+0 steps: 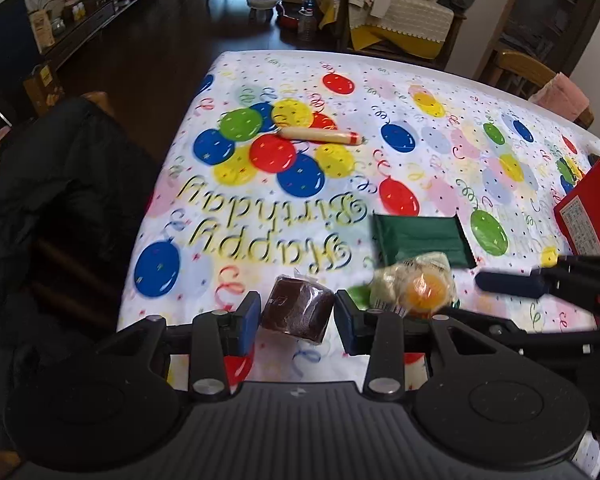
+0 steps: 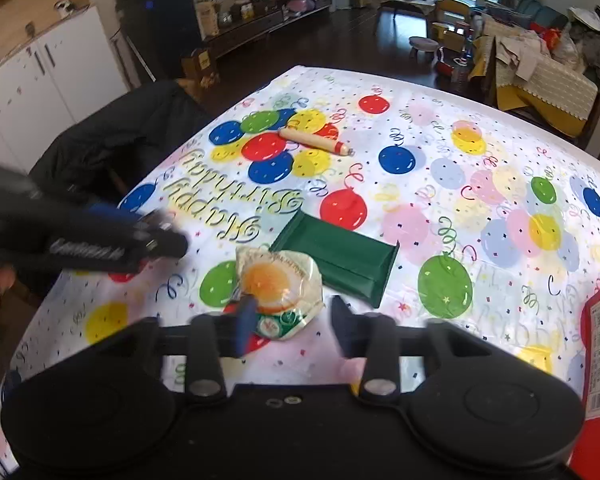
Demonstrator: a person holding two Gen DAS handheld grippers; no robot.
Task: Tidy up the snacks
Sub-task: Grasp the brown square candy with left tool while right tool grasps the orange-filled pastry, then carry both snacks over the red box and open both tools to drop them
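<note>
Two grippers are working over the balloon-print tablecloth (image 1: pixel 420 92). Nearest, the left gripper (image 1: pixel 296 314) is holding a brown wrapped cake (image 1: pixel 298 307) between its blue pads, the jaws standing fairly narrow around it. Just to its right, the right gripper (image 2: pixel 290 314) is hovering at the egg-print snack packet (image 2: pixel 278 284); its jaws are standing about half open, one pad crossing the packet's near edge and the other apart from it, so I am judging it not gripped. Directly beyond that packet, nearly touching it, the green tray (image 2: pixel 340 256) is lying with its long axis running slantwise across the table. Since the tray is sitting ahead of the right gripper and off to the left one's right, the cake will probably be travelling forward and rightward. Farthest off, a wrapped sausage stick (image 1: pixel 320 136) is lying alone on the balloon cluster, well apart from both tools.
</note>
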